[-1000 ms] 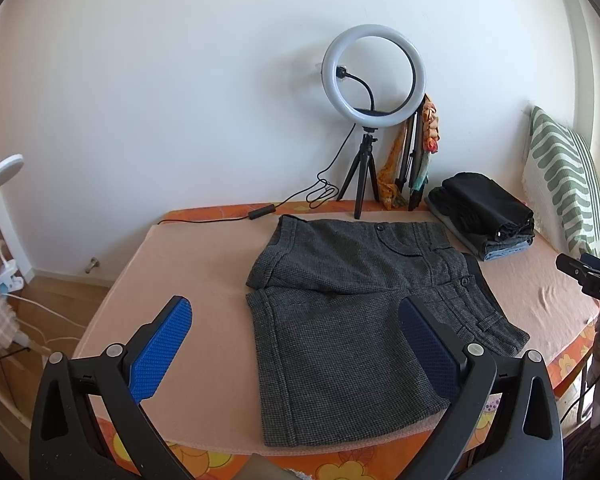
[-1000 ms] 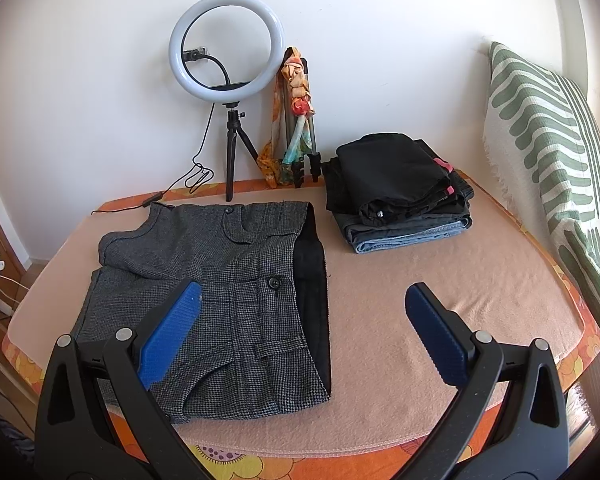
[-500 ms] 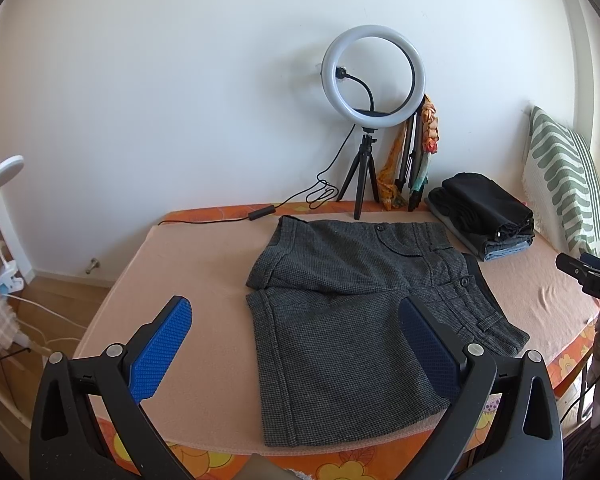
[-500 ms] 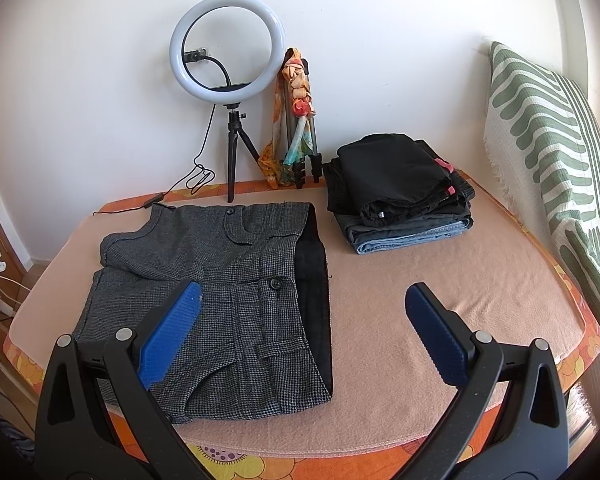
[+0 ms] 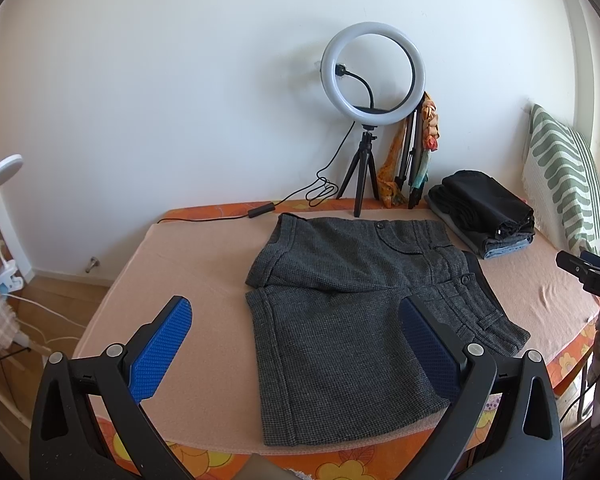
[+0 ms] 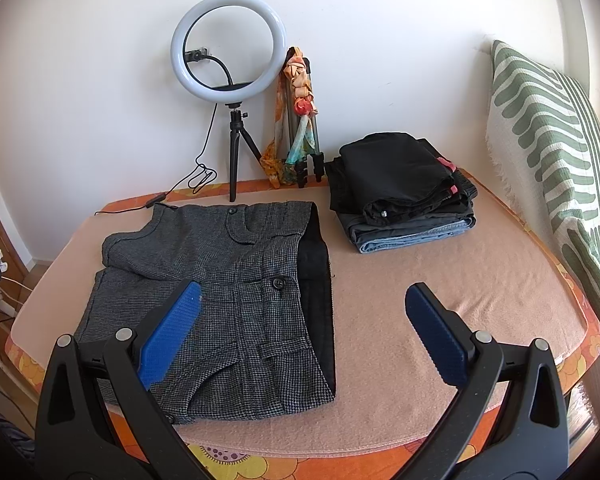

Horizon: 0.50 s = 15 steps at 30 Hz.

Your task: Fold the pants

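The shorts (image 5: 352, 312) are lying flat on the peach blanket (image 5: 180, 264), grey check, one leg folded over the other, with buttons showing and a dark lining strip (image 6: 318, 280) running along their right edge. They are sitting toward the left-middle of the bed, hem reaching close to the near edge.

I am holding my left gripper (image 5: 296, 344) wide open with nothing in it, its right pad (image 5: 428, 352) hovering over the shorts. My right gripper (image 6: 312, 336) is also spread wide and gripping nothing, its left pad (image 6: 168, 340) over the shorts.

Left of the shorts, bare blanket is running to the bed's edge. To their right, more bare blanket is stretching toward the pillow (image 6: 556, 152).

Behind, a ring light (image 6: 228, 46) is standing on its tripod by the wall, its cable (image 5: 260, 212) trailing just beyond the shorts. A folded tripod (image 6: 300, 128) with a scarf is leaning beside it. A folded stack (image 6: 404, 188) of dark clothes is sitting near the far right corner, apart from the shorts.
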{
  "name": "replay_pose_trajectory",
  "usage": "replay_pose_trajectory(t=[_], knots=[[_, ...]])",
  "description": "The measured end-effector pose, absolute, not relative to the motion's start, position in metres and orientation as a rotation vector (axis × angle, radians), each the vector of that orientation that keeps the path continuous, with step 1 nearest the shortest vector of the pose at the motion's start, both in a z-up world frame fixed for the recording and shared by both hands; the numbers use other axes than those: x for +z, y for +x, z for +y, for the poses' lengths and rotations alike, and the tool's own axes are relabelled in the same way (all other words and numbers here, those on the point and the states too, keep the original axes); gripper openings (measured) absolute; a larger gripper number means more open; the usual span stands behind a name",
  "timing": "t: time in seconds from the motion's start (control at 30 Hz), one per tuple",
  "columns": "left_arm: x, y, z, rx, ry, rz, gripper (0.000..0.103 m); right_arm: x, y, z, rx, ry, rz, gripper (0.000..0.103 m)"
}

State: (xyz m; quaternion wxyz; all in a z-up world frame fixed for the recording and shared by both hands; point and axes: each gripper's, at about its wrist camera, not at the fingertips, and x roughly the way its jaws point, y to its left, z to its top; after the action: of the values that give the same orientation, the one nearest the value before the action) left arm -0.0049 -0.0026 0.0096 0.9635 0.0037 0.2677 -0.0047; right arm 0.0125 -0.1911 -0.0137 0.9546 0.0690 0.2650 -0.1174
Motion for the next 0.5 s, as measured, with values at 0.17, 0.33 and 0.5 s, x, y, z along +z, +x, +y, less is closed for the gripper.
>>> replay_pose_trajectory(t=[0.17, 0.33, 0.5], knots=[[0.007, -0.001, -0.002, -0.014, 0.012, 0.555, 0.102, -0.014, 0.012, -0.193, -0.237, 0.143, 0.541, 0.103], [0.000, 0.008, 0.000, -0.043, -0.005, 0.598, 0.102, -0.013, 0.016, -0.189, -0.233, 0.148, 0.540, 0.103], [-0.008, 0.023, 0.003, -0.075, -0.012, 0.663, 0.102, -0.010, 0.021, -0.198, -0.219, 0.177, 0.538, 0.103]])
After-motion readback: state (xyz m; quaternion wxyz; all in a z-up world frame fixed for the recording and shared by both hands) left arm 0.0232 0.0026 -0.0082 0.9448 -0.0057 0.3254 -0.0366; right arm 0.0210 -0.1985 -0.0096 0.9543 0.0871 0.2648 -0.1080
